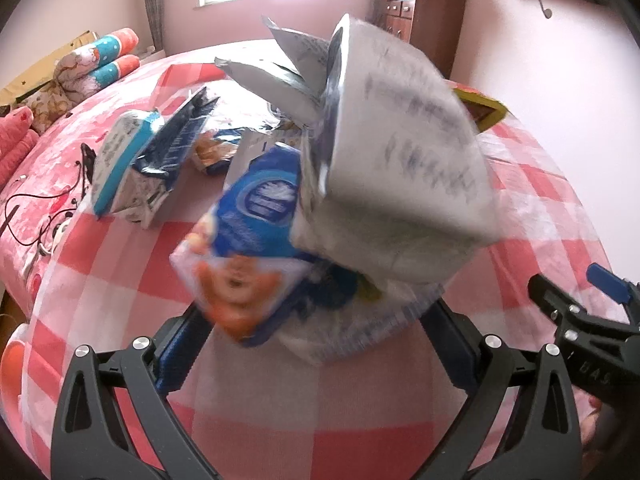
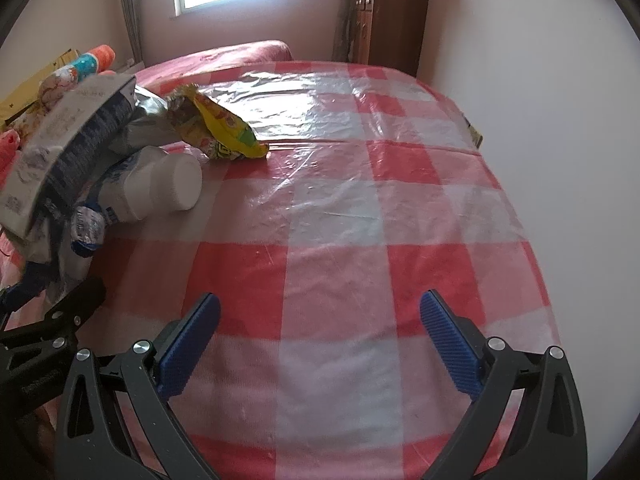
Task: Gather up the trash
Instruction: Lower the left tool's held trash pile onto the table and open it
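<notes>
In the left wrist view my left gripper [image 1: 316,332] stands wide around a blurred bundle of trash: a blue and orange snack packet [image 1: 256,248] and a white printed carton [image 1: 404,168]. Whether the pads press on it is hidden. More wrappers lie behind: a blue and white carton [image 1: 124,168] and a dark blue packet [image 1: 180,140]. In the right wrist view my right gripper [image 2: 320,344] is open and empty above the checked cloth. At its left are a white bottle [image 2: 160,188], a yellow snack bag [image 2: 224,128] and the grey carton [image 2: 68,140]. The right gripper also shows in the left wrist view [image 1: 580,300].
The red and white checked plastic cloth [image 2: 360,208] covers the table. A pink bed [image 1: 44,176] with a black cable and rolled pillows [image 1: 100,60] lies to the left. A wooden cabinet [image 2: 392,20] stands in the far corner by the white wall.
</notes>
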### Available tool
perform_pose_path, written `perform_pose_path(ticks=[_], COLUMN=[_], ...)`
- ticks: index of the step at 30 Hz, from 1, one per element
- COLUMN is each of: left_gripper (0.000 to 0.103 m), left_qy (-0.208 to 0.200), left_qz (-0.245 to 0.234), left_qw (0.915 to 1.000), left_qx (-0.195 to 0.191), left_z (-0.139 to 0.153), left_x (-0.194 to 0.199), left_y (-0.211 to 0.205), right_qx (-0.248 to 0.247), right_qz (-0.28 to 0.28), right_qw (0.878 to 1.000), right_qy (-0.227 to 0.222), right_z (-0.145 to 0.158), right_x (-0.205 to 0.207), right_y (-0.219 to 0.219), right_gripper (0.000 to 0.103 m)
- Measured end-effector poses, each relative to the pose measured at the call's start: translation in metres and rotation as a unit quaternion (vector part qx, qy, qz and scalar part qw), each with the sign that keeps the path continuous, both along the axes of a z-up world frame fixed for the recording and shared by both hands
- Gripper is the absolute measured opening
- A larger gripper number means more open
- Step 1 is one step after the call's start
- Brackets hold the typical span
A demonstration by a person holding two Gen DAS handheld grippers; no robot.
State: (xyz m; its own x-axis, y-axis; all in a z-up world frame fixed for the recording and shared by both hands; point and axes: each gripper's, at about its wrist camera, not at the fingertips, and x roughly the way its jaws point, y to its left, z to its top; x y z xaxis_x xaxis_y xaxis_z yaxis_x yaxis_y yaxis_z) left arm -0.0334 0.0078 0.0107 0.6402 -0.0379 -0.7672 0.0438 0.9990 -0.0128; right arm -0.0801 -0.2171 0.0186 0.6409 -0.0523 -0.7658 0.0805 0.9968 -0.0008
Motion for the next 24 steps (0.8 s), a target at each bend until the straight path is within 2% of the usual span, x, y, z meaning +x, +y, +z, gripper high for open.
perform_pose_path(ticks=[3, 7, 24], left_gripper=[0.099, 0.100, 0.100], left_qy=[-0.013, -0.029, -0.121], left_qz=[-0.008, -0.020, -0.039], left_qw=[0.9998, 0.9994, 0.9918], left_qx=[0.012, 0.008, 0.007], left_z=[0.005, 0.019, 0.088], left_x=[-0.013, -0.032, -0.099], left_y=[0.000, 0.005, 0.031], right_qx=[0.006, 0.010, -0.015], right_qz=[0.000, -0.004, 0.000], right_qw=[1.000, 0.999, 0.993], right_qy=[-0.013, -0.035, -0.121], right_z=[0.010, 0.027, 0.097], right_x=[-0.013, -0.027, -0.080], right_y=[-0.001, -0.001, 0.024], right_gripper=[0.099, 0.099, 0.099])
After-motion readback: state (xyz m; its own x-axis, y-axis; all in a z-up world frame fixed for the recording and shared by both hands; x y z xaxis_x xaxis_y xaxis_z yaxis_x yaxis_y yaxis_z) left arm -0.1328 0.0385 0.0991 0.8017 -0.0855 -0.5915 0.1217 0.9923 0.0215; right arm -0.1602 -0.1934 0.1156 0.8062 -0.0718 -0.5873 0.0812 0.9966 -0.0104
